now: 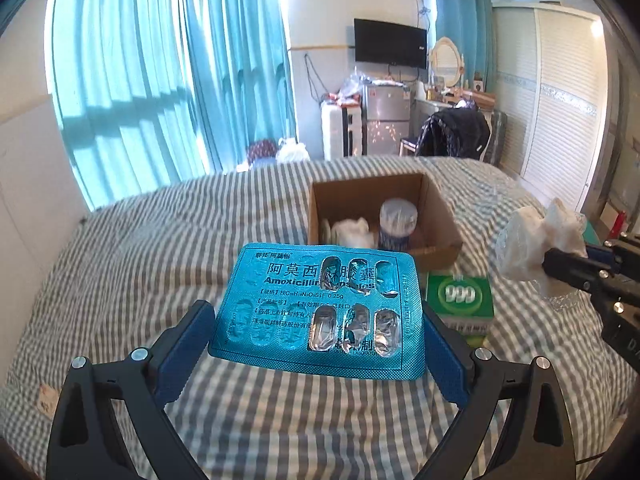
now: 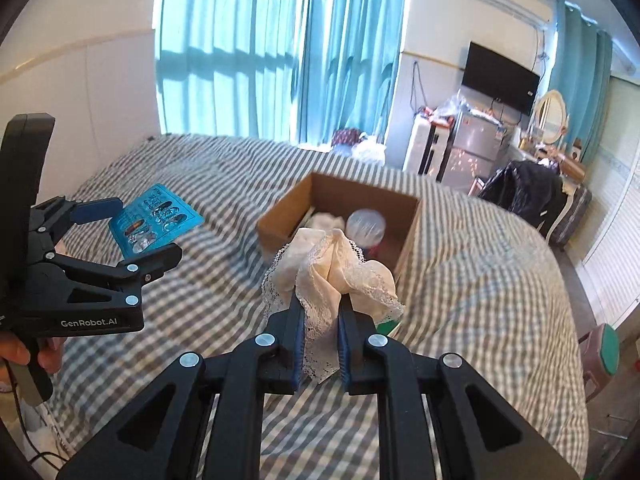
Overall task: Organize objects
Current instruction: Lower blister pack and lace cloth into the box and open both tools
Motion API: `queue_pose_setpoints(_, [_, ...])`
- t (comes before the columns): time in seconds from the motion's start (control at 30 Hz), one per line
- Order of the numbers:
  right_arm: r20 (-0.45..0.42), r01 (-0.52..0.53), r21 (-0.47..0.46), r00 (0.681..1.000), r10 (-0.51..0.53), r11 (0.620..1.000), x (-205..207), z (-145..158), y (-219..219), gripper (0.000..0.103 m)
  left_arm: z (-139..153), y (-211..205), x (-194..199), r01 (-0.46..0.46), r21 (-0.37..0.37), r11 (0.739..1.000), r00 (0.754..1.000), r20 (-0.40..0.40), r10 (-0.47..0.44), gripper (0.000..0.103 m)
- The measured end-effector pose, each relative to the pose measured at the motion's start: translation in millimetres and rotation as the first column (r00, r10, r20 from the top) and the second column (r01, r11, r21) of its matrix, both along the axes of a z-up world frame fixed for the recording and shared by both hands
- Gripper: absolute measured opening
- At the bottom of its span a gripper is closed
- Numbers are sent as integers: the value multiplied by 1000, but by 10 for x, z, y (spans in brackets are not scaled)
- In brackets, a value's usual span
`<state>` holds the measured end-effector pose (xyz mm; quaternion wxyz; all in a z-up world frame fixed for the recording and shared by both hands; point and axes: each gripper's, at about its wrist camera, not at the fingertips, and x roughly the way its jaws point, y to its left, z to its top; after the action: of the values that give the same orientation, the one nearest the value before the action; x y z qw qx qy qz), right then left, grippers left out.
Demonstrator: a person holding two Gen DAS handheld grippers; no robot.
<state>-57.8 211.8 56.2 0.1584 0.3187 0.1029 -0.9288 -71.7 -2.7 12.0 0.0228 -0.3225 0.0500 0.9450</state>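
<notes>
While my left gripper (image 1: 320, 344) pinches the blue pill sheet (image 1: 320, 308) by its edges and my right gripper (image 2: 320, 320) squeezes the lace cloth (image 2: 336, 272), both hang above the striped bed (image 1: 140, 248). Beyond them, the cardboard box (image 1: 436, 216) already holds a jar (image 1: 396, 224) and a white bundle (image 1: 352, 232). Only my left view clearly shows the green box (image 1: 460, 300) lying beside it, so I judge three things remain.

On the bed (image 1: 160, 248) a cardboard box (image 1: 436, 216) stands right of frame centre in the left wrist view, with a jar (image 1: 396, 224) and a cloth bundle (image 1: 352, 232) inside it. A medicine carton (image 1: 460, 300) lies just below the box. The blister pack (image 1: 320, 312) sits lower centre, the lace cloth (image 1: 532, 240) at the right edge
</notes>
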Motion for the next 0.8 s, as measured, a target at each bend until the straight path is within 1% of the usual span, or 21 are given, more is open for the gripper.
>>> queue_pose_setpoints(0.1, [-17, 6, -8, 1000, -6, 1000, -177, 126, 46, 13, 81, 36, -258, 8, 6, 1000, 1000, -10, -8, 99])
queue_pose_setpoints(0.17, [-18, 7, -12, 1000, -7, 1000, -351, 162, 52, 13, 101, 81, -440, 13, -5, 1000, 1000, -17, -13, 99])
queue_pose_setpoints(0.27, [-16, 5, -20, 1000, -5, 1000, -632, 141, 67, 13, 89, 149, -746, 44, -6, 999, 999, -20, -44, 99])
queue_pose_setpoints(0.33, [-13, 5, -19, 1000, -5, 1000, -819, 98, 47, 13, 35, 187, -972, 42, -8, 999, 999, -13, -43, 99])
queue_pose_setpoints(0.43, [4, 4, -17, 1000, -3, 1000, -1147, -17, 33, 13, -96, 229, -1303, 55, 10, 998, 998, -3, -55, 99])
queue_pose_setpoints(0.5, [25, 3, -25, 1000, -3, 1000, -1378, -143, 43, 13, -241, 256, -1567, 59, 24, 998, 998, 20, -60, 99])
queue_pose_setpoints(0.53, [40, 5, -27, 999, -4, 1000, -1511, -221, 46, 13, -297, 273, -1637, 60, 31, 998, 998, 29, -61, 99])
queue_pose_setpoints(0.6, [65, 5, -29, 998, -3, 1000, -1701, -354, 49, 13, -449, 289, -1863, 72, 59, 996, 996, 54, -76, 99])
queue_pose_setpoints(0.7, [112, 13, -20, 994, -11, 1000, -1967, -602, 38, 14, -583, 305, -2057, 100, 85, 991, 992, 70, -107, 99])
queue_pose_setpoints(0.8, [130, 17, -36, 991, -13, 999, -2074, -789, 75, 14, -677, 323, -2189, 129, 86, 988, 988, 71, -135, 101])
